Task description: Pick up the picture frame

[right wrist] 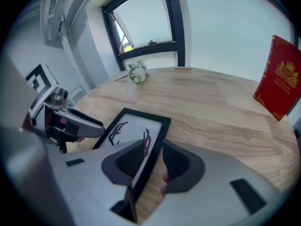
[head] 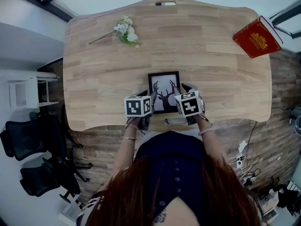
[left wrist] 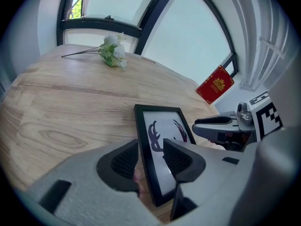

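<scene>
The picture frame [head: 163,92] is black-rimmed with a deer-antler print and sits near the front edge of the wooden table [head: 202,55]. My left gripper [head: 149,96] straddles its left edge. In the left gripper view that rim [left wrist: 146,140] runs between the two jaws of the left gripper [left wrist: 150,157] with a little space at the pads, so it is open. My right gripper [head: 184,89] straddles the right edge. In the right gripper view the frame [right wrist: 127,126] passes between the parted jaws of the right gripper [right wrist: 153,159], also open.
A sprig of white flowers [head: 126,32] lies at the table's far left. A red book [head: 256,37] stands at the far right corner. Black office chairs [head: 33,145] are on the floor to the left, and cables [head: 244,159] lie to the right.
</scene>
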Tool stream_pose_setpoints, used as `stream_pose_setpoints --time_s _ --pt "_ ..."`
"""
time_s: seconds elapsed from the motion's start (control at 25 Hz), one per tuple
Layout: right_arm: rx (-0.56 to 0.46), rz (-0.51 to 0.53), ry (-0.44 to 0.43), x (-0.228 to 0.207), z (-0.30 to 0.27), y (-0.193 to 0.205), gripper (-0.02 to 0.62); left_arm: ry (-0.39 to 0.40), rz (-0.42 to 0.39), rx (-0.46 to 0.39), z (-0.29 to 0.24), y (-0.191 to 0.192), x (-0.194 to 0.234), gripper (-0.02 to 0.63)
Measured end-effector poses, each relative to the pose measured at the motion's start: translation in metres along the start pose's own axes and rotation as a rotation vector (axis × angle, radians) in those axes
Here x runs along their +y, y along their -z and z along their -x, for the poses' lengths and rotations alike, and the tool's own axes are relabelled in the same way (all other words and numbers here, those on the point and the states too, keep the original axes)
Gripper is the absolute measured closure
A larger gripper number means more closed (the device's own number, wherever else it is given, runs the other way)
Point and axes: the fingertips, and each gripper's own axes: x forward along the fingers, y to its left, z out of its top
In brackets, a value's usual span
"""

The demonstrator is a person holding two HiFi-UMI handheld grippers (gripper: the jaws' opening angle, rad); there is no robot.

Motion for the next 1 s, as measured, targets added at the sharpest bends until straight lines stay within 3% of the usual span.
stream_pose_setpoints --time_s 0.32,1.0 --pt "0.038 -0.03 -0.004 -0.001 -0.01 0.011 0.471 -0.011 0.005 0.059 -0.008 0.009 0.007 0.442" --pt "0.067 -0.071 -0.01 0.002 -0.019 0.026 0.489 -0.023 0.011 0.081 -0.013 0.016 0.011 0.467"
